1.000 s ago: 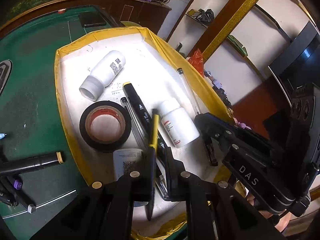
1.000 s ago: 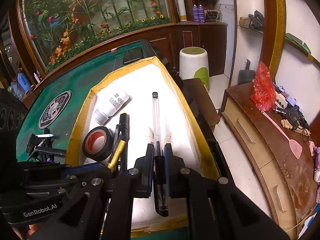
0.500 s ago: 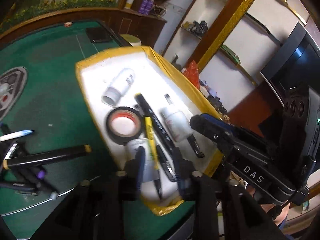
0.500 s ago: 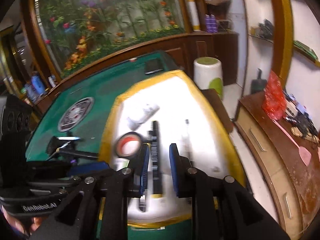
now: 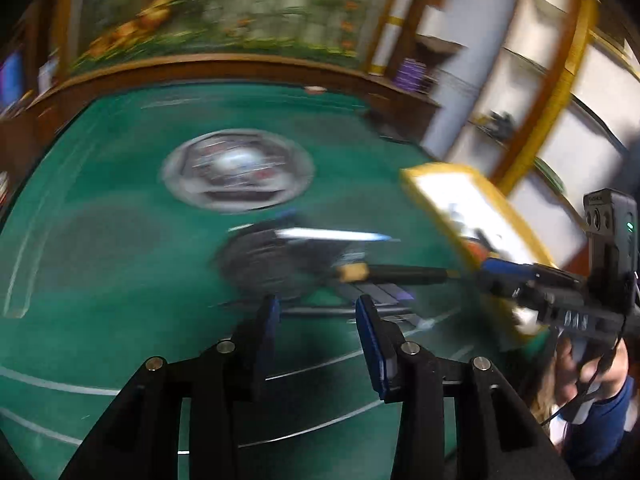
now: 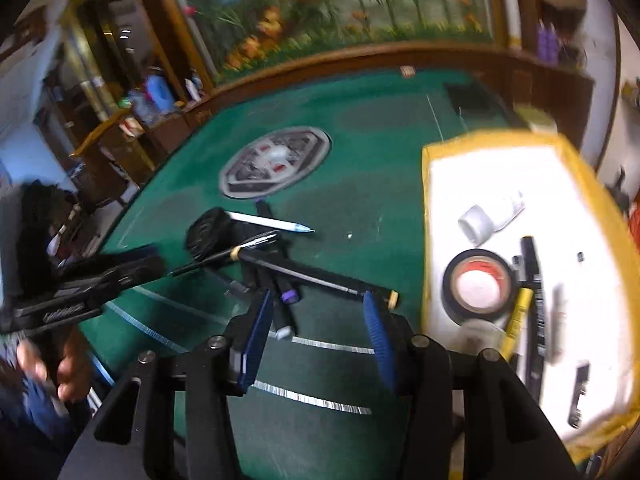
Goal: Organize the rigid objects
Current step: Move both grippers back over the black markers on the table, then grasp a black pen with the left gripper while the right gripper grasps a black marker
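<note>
A yellow-rimmed white tray lies on the right of the green table and holds a tape roll, a white bottle, a yellow pen and black markers. A loose pile of pens and markers lies on the felt left of it, with a white pen and a long black marker. My right gripper is open and empty just in front of the pile. My left gripper is open and empty near the same pile; its view is blurred. The tray is at its right.
The green felt table has a round emblem in the middle and white lines near me. A dark flat object lies at the far edge. Wooden cabinets and shelves ring the table.
Both grippers let go of their pens over the tray, opened, and swung left to the pile of pens on the felt. The yellow pen and clear pen now lie in the tray.
</note>
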`<move>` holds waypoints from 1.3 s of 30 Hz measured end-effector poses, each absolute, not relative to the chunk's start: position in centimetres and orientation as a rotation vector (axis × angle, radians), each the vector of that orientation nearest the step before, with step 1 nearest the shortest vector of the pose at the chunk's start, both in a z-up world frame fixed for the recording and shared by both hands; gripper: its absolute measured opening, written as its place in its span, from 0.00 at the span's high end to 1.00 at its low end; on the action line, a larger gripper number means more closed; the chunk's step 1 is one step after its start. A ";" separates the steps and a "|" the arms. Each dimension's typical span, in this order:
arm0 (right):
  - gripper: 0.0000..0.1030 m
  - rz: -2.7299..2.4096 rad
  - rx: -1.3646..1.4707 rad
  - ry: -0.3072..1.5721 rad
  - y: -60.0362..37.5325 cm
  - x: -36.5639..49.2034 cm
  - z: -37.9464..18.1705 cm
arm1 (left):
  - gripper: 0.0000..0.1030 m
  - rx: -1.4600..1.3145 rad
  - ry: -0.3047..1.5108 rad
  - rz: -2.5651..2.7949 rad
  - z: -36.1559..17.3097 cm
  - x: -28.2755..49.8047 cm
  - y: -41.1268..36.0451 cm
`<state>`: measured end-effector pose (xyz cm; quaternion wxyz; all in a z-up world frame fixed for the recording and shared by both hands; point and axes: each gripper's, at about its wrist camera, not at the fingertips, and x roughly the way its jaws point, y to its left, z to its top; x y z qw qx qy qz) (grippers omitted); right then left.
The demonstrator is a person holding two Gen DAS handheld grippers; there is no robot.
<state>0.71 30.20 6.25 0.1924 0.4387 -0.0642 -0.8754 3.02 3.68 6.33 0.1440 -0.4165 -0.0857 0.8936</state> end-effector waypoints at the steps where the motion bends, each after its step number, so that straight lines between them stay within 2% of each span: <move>1: 0.55 -2.446 1.262 -0.198 30.0 -0.3 5.9 | 0.59 -1.212 -0.282 2.584 6.0 3.0 2.7; 3: 0.56 -2.441 1.311 -0.208 29.7 -2.1 5.1 | 0.59 -1.226 -0.344 2.588 5.3 3.2 0.8; 8: 0.55 -2.411 1.444 -0.270 29.3 -5.1 3.1 | 0.59 -1.235 -0.325 2.596 4.4 3.7 -0.3; 12: 0.46 -2.369 1.451 -0.215 27.7 -3.3 3.1 | 0.59 -1.237 -0.306 2.584 4.0 3.9 -0.5; 18: 0.46 -2.191 1.433 -0.029 23.7 1.6 2.7 | 0.59 -1.239 -0.275 2.570 4.0 4.1 -0.7; 20: 0.53 -2.210 1.396 0.057 22.7 2.7 3.0 | 0.59 -1.254 -0.256 2.563 3.9 3.8 -0.4; 22: 0.65 -2.249 1.376 0.119 22.2 2.7 3.1 | 0.59 -1.268 -0.235 2.551 3.7 3.3 0.1; 25: 0.72 -2.247 1.377 0.065 23.0 2.5 2.9 | 0.53 -1.303 -0.179 2.539 3.3 2.5 0.9; 27: 0.74 -2.250 1.369 0.052 23.5 2.7 2.9 | 0.45 -1.318 -0.151 2.525 3.0 2.0 1.5; 37: 0.74 -2.301 1.379 0.053 24.6 2.4 2.2 | 0.45 -1.328 0.050 2.468 2.5 1.0 7.2; 38: 0.74 -2.303 1.377 0.053 24.7 2.5 2.3 | 0.47 -1.325 0.060 2.476 2.6 0.8 7.6; 39: 0.74 -2.302 1.370 0.048 24.8 2.6 2.4 | 0.59 -1.329 0.066 2.480 2.6 0.5 8.0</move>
